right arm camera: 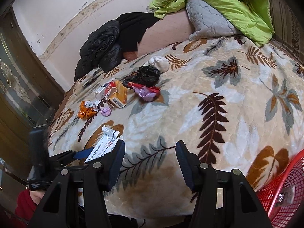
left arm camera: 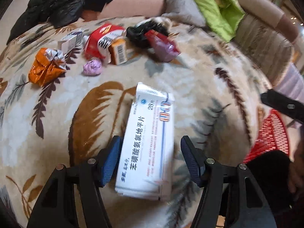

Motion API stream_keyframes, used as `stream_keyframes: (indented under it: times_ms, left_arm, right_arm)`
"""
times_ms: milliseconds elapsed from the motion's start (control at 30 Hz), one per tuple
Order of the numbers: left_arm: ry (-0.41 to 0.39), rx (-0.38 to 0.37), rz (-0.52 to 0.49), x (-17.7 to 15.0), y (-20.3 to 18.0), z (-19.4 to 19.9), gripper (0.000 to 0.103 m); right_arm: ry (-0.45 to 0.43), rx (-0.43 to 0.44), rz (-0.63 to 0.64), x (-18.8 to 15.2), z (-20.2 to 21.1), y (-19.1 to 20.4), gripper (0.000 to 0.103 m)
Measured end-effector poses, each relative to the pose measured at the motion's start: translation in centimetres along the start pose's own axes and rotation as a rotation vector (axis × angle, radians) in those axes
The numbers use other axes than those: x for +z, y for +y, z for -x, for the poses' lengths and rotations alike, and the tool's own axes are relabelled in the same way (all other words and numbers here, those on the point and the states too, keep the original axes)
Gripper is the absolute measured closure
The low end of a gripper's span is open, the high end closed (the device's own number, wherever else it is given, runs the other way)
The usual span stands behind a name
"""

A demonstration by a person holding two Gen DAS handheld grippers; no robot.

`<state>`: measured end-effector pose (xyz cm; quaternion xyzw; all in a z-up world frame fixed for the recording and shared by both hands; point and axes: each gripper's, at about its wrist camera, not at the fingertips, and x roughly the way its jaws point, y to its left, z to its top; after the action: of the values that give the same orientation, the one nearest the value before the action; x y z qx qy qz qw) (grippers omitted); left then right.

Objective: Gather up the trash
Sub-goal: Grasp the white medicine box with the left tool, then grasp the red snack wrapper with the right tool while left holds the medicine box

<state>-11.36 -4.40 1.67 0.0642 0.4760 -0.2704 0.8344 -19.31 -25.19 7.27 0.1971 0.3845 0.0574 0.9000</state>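
Right wrist alone shows white socks (right arm camera: 159, 62) behind black bag (right arm camera: 145, 75)

Medicine box (left arm camera: 148, 140) lies on blanket (left arm camera: 209, 87), trash pile (left arm camera: 106, 45) behind it.

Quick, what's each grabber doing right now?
Left gripper: open around the white medicine box, not squeezing it.
Right gripper: open, empty.

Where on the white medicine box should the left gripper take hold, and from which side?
Across its two long side edges, near the closer end, coming down from above. The white medicine box lies flat on the leaf-print blanket, its long axis running away between the left gripper's open fingers, so the narrow width looks likely to fit the gap. The pads do not yet press it.
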Motion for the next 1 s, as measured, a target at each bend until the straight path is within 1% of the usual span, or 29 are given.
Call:
stream_keyframes:
  times_ms: [33, 67, 167, 233, 300, 367, 433, 500, 600, 700, 767, 800, 833, 867, 900, 933, 967, 1000]
  left_arm:
    - [-0.013, 0.016, -0.010, 0.1, -0.1, 0.0, 0.045]
    - [-0.022, 0.033, -0.019, 0.2, -0.3, 0.0, 0.050]
    - [-0.035, 0.056, 0.003, 0.4, 0.2, -0.2, 0.051]
    - [-0.065, 0.074, 0.022, 0.6, 0.8, 0.3, 0.051]
    - [-0.111, 0.080, 0.055, 0.9, 1.6, 1.2, 0.051]
    - [-0.162, 0.094, 0.101, 1.1, 2.8, 2.4, 0.051]
    - [-0.203, 0.126, 0.147, 1.3, 4.0, 3.3, 0.051]
    - [-0.228, 0.157, 0.181, 1.3, 5.0, 3.9, 0.051]
    - [-0.234, 0.181, 0.212, 1.5, 6.0, 4.0, 0.051]
    - [-0.229, 0.197, 0.203, 1.7, 6.1, 3.7, 0.051]
    - [-0.232, 0.200, 0.191, 1.7, 6.1, 3.7, 0.051]
    - [-0.234, 0.197, 0.189, 1.7, 6.1, 3.7, 0.051]
    - [-0.235, 0.194, 0.188, 1.7, 6.1, 3.8, 0.051]
    - [-0.235, 0.189, 0.184, 1.8, 6.0, 3.7, 0.051]
    - [-0.234, 0.187, 0.178, 1.8, 5.9, 3.7, 0.051]
    - [-0.238, 0.194, 0.169, 1.8, 5.7, 3.7, 0.051]
    - [-0.244, 0.198, 0.159, 1.9, 5.6, 3.8, 0.051]
    - [-0.249, 0.199, 0.153, 1.9, 5.5, 3.9, 0.051]
  right_arm:
    - [0.000, -0.005, 0.008, 0.0, 0.0, 0.2, 0.044]
    - [0.001, -0.011, 0.014, 0.0, 0.0, 0.3, 0.044]
    - [0.018, -0.020, 0.023, 0.1, -0.4, 0.4, 0.044]
    - [0.044, -0.013, 0.036, 0.4, -1.0, 0.7, 0.044]
    - [0.059, 0.005, 0.064, 1.2, -2.0, 1.3, 0.044]
    - [0.048, -0.013, 0.119, 2.5, -3.3, 2.3, 0.043]
    - [0.039, -0.025, 0.178, 3.9, -4.9, 3.4, 0.043]
    - [0.031, -0.056, 0.231, 5.7, -6.8, 4.5, 0.043]
    - [0.042, -0.088, 0.299, 7.9, -10.1, 5.9, 0.043]
    - [0.041, -0.163, 0.383, 9.3, -13.7, 7.0, 0.043]
    - [0.052, -0.175, 0.385, 9.6, -15.4, 6.8, 0.044]
    - [0.058, -0.180, 0.383, 9.6, -15.9, 6.6, 0.046]
    - [0.066, -0.193, 0.380, 9.5, -16.7, 6.4, 0.059]
    - [0.086, -0.205, 0.372, 9.2, -17.4, 6.1, 0.077]
    - [0.089, -0.197, 0.352, 8.9, -17.6, 5.7, 0.082]
    - [0.070, -0.190, 0.337, 8.8, -17.3, 5.6, 0.085]
    - [0.051, -0.183, 0.318, 8.5, -16.7, 5.5, 0.093]
    - [0.041, -0.169, 0.300, 8.3, -16.1, 5.5, 0.094]
